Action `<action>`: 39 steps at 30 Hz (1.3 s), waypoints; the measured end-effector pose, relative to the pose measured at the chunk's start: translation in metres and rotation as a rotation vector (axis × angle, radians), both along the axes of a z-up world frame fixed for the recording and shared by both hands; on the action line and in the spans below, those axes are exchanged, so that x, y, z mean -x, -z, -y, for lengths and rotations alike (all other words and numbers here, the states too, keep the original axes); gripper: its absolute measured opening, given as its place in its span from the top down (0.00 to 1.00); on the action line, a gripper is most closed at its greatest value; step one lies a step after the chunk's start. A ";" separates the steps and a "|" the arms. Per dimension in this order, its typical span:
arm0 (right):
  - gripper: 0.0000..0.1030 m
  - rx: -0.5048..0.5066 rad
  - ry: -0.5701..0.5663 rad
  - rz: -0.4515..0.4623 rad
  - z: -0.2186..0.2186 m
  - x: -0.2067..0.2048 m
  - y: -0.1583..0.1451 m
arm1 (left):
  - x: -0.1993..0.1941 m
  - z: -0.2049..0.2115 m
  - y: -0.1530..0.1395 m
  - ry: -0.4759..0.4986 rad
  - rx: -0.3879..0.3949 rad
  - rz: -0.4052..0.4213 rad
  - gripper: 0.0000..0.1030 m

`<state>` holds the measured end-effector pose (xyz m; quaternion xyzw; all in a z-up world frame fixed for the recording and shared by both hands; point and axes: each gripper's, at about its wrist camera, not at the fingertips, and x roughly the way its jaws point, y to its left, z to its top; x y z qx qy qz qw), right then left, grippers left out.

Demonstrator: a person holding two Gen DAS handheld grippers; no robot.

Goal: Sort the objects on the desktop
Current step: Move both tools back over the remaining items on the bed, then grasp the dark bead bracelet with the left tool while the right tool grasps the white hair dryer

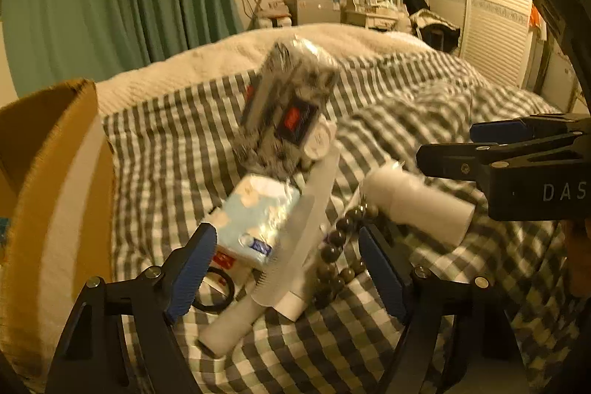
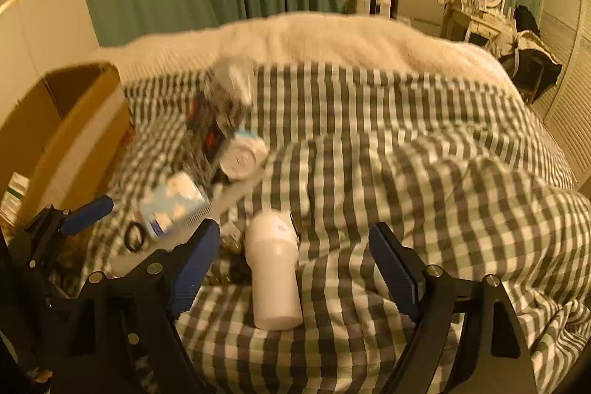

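Note:
On the checked blanket (image 1: pixel 424 120) lies a pile of small things. My left gripper (image 1: pixel 288 268) hangs open over a light blue tissue pack (image 1: pixel 255 220), a white comb (image 1: pixel 308 231), a string of dark beads (image 1: pixel 338 246), a white tube (image 1: pixel 236 320) and a black hair tie (image 1: pixel 214 290); its pads touch none of them. A grey patterned pack (image 1: pixel 291 102) lies beyond. My right gripper (image 2: pixel 295 268) is open, with a white bottle (image 2: pixel 273 272) lying between its fingers, clear of both pads. A round white jar (image 2: pixel 243 154) sits further back.
An open cardboard box (image 2: pixel 74 120) stands at the left edge of the bed, close to my left gripper (image 2: pixel 79 215). A cream blanket (image 2: pixel 314 36) covers the far side. Green curtains, a wardrobe and a dressing table lie behind the bed.

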<state>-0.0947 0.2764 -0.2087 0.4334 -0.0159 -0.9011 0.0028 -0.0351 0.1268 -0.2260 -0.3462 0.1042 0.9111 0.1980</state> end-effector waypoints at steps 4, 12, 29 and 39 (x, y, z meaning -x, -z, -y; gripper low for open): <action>0.29 0.024 -0.007 0.079 -0.001 0.006 0.016 | 0.003 -0.002 0.008 0.014 0.011 0.019 0.29; 0.32 -0.008 -0.031 0.159 0.007 0.009 0.033 | 0.009 -0.005 0.026 0.040 0.025 0.060 0.55; 0.69 -0.038 -0.076 0.180 0.022 0.010 0.041 | 0.001 0.004 0.004 0.049 -0.027 0.017 0.88; 0.69 -0.023 -0.031 0.066 0.013 0.003 0.012 | -0.007 0.009 -0.021 0.049 -0.063 -0.057 0.88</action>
